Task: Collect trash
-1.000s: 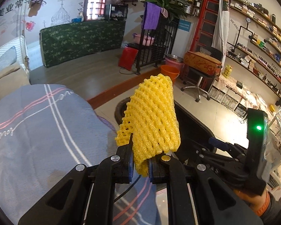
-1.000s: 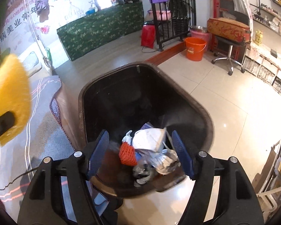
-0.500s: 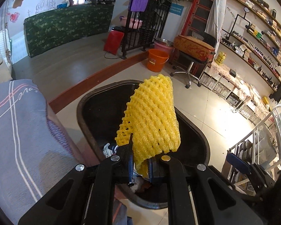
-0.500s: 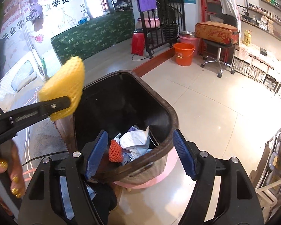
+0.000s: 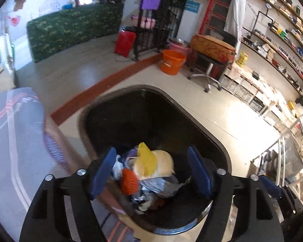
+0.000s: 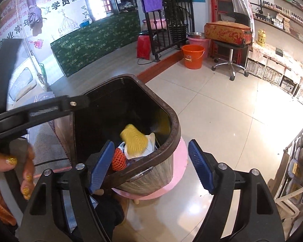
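A dark trash bin (image 5: 204, 129) (image 6: 176, 125) with a brown rim stands on the floor. The yellow foam fruit net (image 5: 146, 162) (image 6: 133, 140) lies loose inside it, on top of a white mask, an orange net (image 5: 129, 181) (image 6: 118, 159) and crumpled wrappers. My left gripper (image 5: 151, 174) hangs over the bin, its jaws opening with nothing between the pads. My right gripper (image 6: 149, 166) is at the bin's near rim, jaws opening, the rim passing between the fingers without being pressed. The left gripper's arm and the hand that holds it show at the left of the right wrist view.
The bin sits on a pink stool (image 6: 179, 173). A striped grey cloth surface (image 5: 12, 141) lies left of it. Farther off are an orange bucket (image 5: 172, 61) (image 6: 193, 56), a rolling stool (image 6: 229, 54), a black rack, a green-covered counter (image 6: 95, 40) and wall shelves.
The left gripper carried the yellow net over the bin, opened and let it go; the net now lies in the bin. The right gripper drew back toward the near rim.
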